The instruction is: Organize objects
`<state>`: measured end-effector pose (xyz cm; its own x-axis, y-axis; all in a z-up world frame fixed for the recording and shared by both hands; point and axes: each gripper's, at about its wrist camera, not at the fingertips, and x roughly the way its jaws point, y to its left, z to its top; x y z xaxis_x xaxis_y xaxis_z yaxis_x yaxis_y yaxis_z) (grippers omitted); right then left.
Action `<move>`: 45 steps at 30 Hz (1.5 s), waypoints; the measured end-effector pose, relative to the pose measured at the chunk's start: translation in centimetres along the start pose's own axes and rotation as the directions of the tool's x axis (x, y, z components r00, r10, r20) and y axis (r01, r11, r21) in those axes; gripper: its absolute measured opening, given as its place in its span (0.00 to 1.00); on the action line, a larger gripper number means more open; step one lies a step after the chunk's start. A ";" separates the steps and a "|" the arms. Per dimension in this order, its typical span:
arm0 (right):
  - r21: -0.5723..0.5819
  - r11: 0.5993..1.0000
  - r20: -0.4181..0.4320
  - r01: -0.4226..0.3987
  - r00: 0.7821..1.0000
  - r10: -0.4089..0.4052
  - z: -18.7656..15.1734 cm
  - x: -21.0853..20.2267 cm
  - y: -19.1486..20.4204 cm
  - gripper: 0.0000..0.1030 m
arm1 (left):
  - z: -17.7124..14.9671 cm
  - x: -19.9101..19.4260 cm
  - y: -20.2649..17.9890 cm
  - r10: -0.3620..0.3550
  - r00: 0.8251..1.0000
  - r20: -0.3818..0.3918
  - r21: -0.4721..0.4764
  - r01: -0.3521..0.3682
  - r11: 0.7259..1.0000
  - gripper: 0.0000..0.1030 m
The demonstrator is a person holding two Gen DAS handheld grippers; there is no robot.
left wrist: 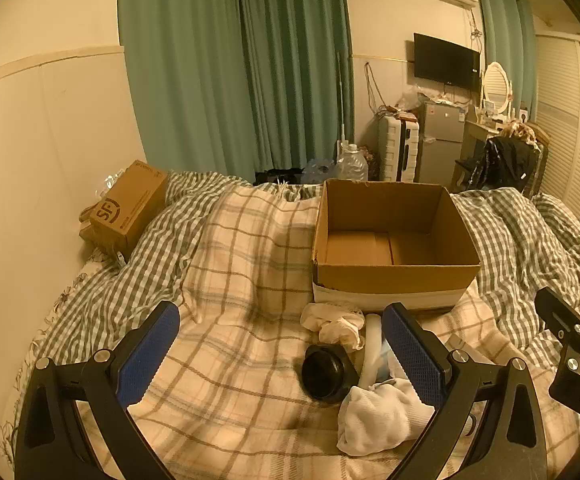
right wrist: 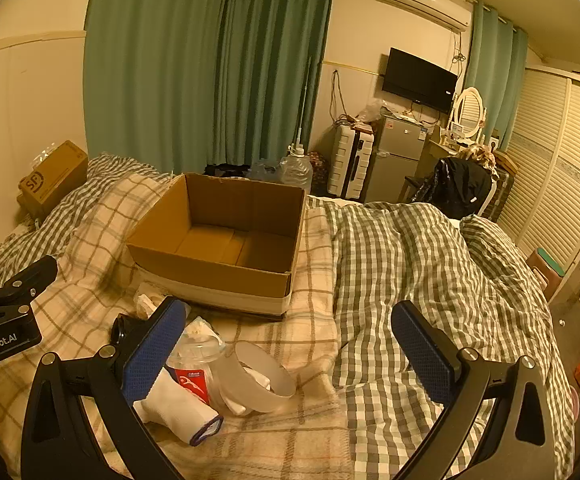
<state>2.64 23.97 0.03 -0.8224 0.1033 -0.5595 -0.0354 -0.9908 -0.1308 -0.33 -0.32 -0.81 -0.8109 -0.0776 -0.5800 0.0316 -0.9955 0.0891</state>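
My left gripper [left wrist: 279, 354] is spread wide, holding nothing, hovering low over the plaid blanket [left wrist: 225, 264] on the bed. My right gripper [right wrist: 290, 354] is also wide open and holds nothing. The open cardboard box [left wrist: 394, 236] sits center-right of the left view, nothing visible inside; in the right view it's center-left [right wrist: 225, 232]. The clutter lies just in front of the box. Left view: black round lid-like thing [left wrist: 326, 374] at lower center, crumpled cream cloth [left wrist: 336, 322] above it, white sock [left wrist: 378, 416] at lower right touching my right-hand finger. Right view: white sock with dark cuff [right wrist: 181, 408] at lower left, frosted plastic cup [right wrist: 257, 376] on its side beside it, clear bottle with red label [right wrist: 193, 360] between them. A second closed carton [left wrist: 129, 208] sits at left by the wall.
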 end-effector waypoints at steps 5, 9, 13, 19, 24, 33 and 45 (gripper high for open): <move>-0.002 1.000 -0.001 -0.001 1.000 0.001 0.1 0.0 0.0 1.00 | -0.1 0.0 0.0 -0.001 1.000 -0.002 0.001 0.001 1.000 1.00; -0.001 1.000 0.000 -0.001 1.000 0.001 0.1 0.0 0.0 1.00 | -0.2 0.0 0.0 -0.003 1.000 -0.006 0.002 0.003 1.000 1.00; -0.002 1.000 0.000 0.000 1.000 0.000 0.1 0.0 0.1 1.00 | -0.2 -0.1 -0.1 -0.008 1.000 -0.007 0.001 0.008 1.000 1.00; -0.007 1.000 0.002 -0.001 1.000 0.001 0.1 -0.1 0.1 1.00 | -0.3 -0.1 -0.1 -0.012 1.000 -0.007 0.002 0.012 1.000 1.00; -0.009 1.000 0.004 -0.002 1.000 0.002 0.2 -0.2 0.2 1.00 | -0.3 -0.3 -0.2 -0.014 1.000 -0.012 0.004 0.014 1.000 1.00; -0.016 1.000 0.015 -0.008 1.000 0.008 0.2 -0.8 0.3 1.00 | -0.3 -0.5 -0.2 -0.019 1.000 -0.009 0.005 0.019 1.000 1.00; -0.017 1.000 0.055 -0.006 0.998 0.007 0.8 -3.0 -0.2 1.00 | -0.1 -2.1 -0.5 -0.030 1.000 -0.008 -0.005 0.030 1.000 1.00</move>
<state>4.62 23.76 2.41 -0.8527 0.0912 -0.5144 -0.0207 -0.9898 -0.1411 1.41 0.30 0.24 -0.8066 -0.0482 -0.5892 0.0102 -0.9977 0.0676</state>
